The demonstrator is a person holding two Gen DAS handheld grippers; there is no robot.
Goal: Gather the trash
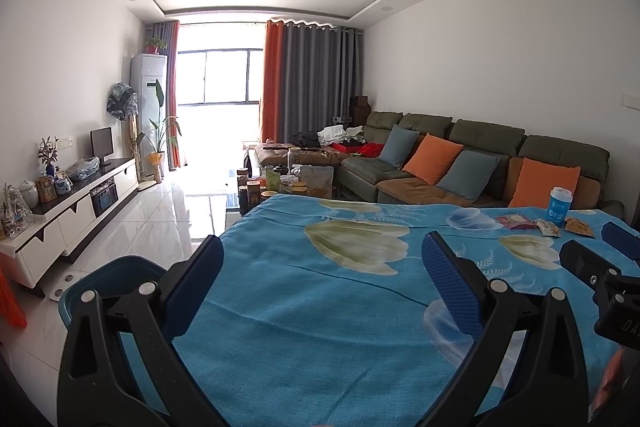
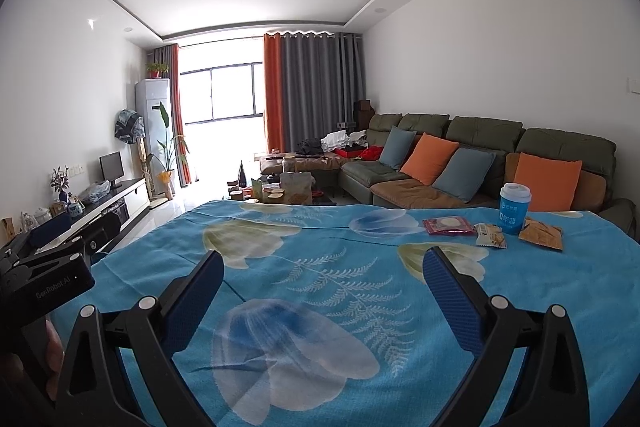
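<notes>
- Trash sits in a small cluster around the blue cup (image 2: 515, 207) at the far right of the table, on the flowered blue cloth (image 2: 320, 267)
- I count three wrappers: a pink one (image 2: 448, 226) to the cup's left, a pale one (image 2: 491, 235) just in front of the cup on its left, and an orange one (image 2: 541, 233) just beside it on the right
- One cup, upright with its lid on; whether it counts as trash I cannot tell
- One teal bin (image 1: 104, 281) shows past the table's near left edge, well apart from the cup; I judge it to be where the trash goes
- My left gripper (image 1: 322, 271) is held over the cloth with fingers spread wide, nothing between them
- My right gripper (image 2: 323, 277) is held likewise, fingers spread and empty, nearer to the cup than the left one
- Any wrapper on the cloth wants the right gripper, I judge: come in low and flat, catch an edge that stands off the cloth, and close gently so the cloth is not pinched too
- I would approach from the side away from the cup; it looks light and a nudge could tip it
- Carrying across to the bin, I would keep the wrapper's loose end from dragging on the cloth
</notes>
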